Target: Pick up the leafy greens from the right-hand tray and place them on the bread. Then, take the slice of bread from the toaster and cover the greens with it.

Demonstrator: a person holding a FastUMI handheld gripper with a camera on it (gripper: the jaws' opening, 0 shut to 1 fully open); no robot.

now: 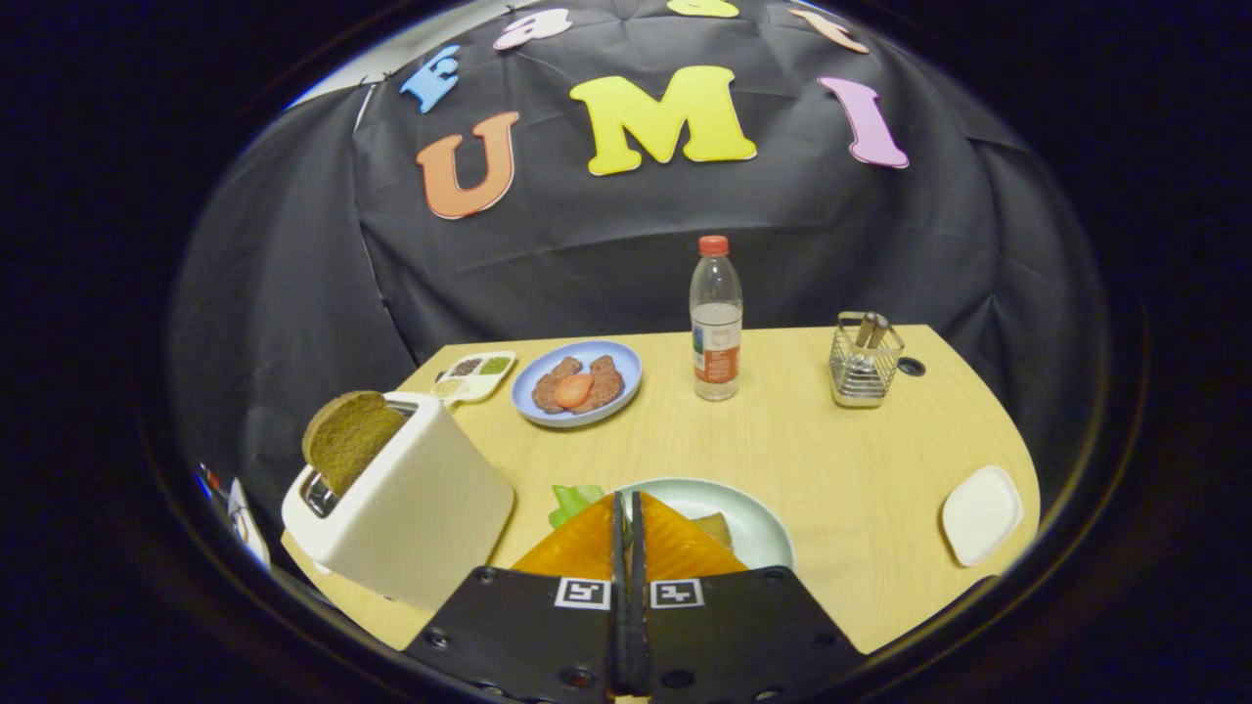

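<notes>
Tongs: fingers drawn together, almost no gap between them. Whether a leaf is nipped between the tips cannot be told; the fingers themselves hide that spot.

Leafy greens: a ruffled, bright green edge showing just ahead of the left finger, over the near rim of the pale green plate. A tan corner of bread peeks out on the plate beside the right finger.

Bread slice standing upright in the slot of the white toaster, off to the left of the fingers and close by. Dark brown, coarse face, rounded crust on top; roughly the upper half stands clear of the slot.

Handling, as a judgement:
- Greens: very light, limp, easily bruised or torn. They may cling to a finger on release.
- Toaster slice: light, fairly stiff, crumbly at the crust. Take it by the exposed top edge, one finger on each flat face (a hard squeeze would likely dent or crack it), and lift straight up so it does not snag on the slot.

White tray sits well off to the right of the fingers, nothing visible in it from here.

Beyond the fingers: blue plate with patties, water bottle, wire caddy.
</notes>
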